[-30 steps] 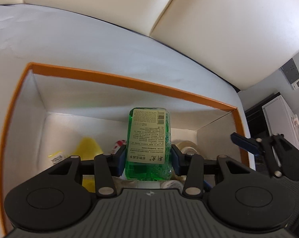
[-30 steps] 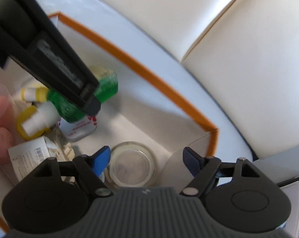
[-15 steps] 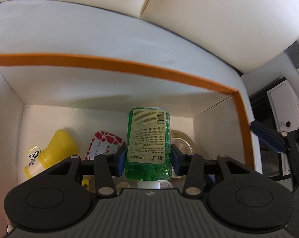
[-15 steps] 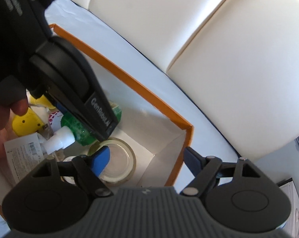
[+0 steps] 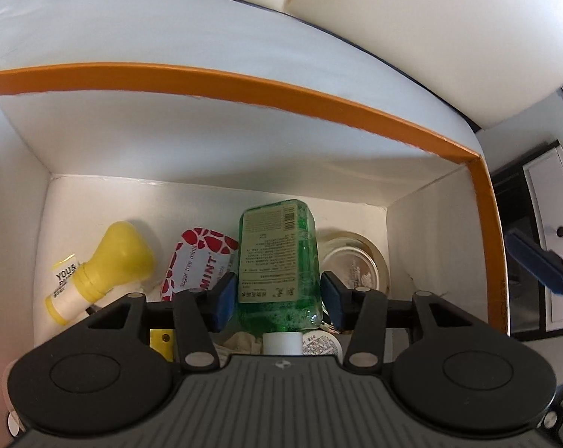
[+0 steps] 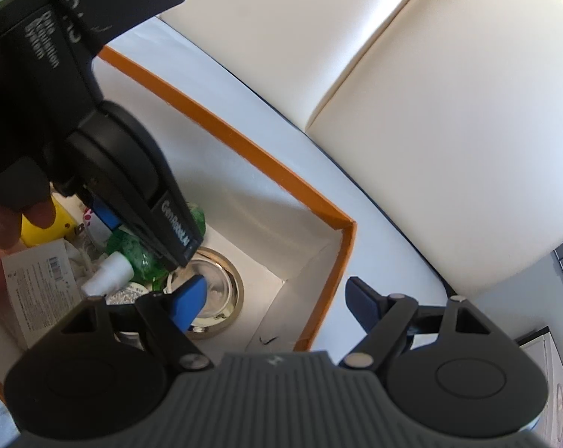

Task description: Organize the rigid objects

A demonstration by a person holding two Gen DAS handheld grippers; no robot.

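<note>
Cream leather cushions (image 5: 449,26) fill the background behind a pale tabletop (image 5: 169,26), and on it sits an orange-rimmed white cardboard box (image 5: 244,82), open at the top. Down inside the box goes the left gripper (image 5: 277,298), and look at those blue pads (image 5: 224,296): they stand just off the sides of the green transparent gel bottle (image 5: 277,254), a sliver of daylight on each side, so the grasp is released. That bottle lies on the box floor with its white cap (image 5: 281,342) pointing near and its printed label facing up. Left of it lies a red-and-white mint tin (image 5: 195,261), and further left a yellow bulb-shaped bottle (image 5: 105,265) on its side. Right of the green bottle, a clear round lidded jar (image 5: 356,265) sits touching or almost touching it. Over on the right wrist view, the right gripper (image 6: 277,298) hovers above the box's right corner, fingers spread wide with nothing between them, the jar (image 6: 214,295) just under its left pad
</note>
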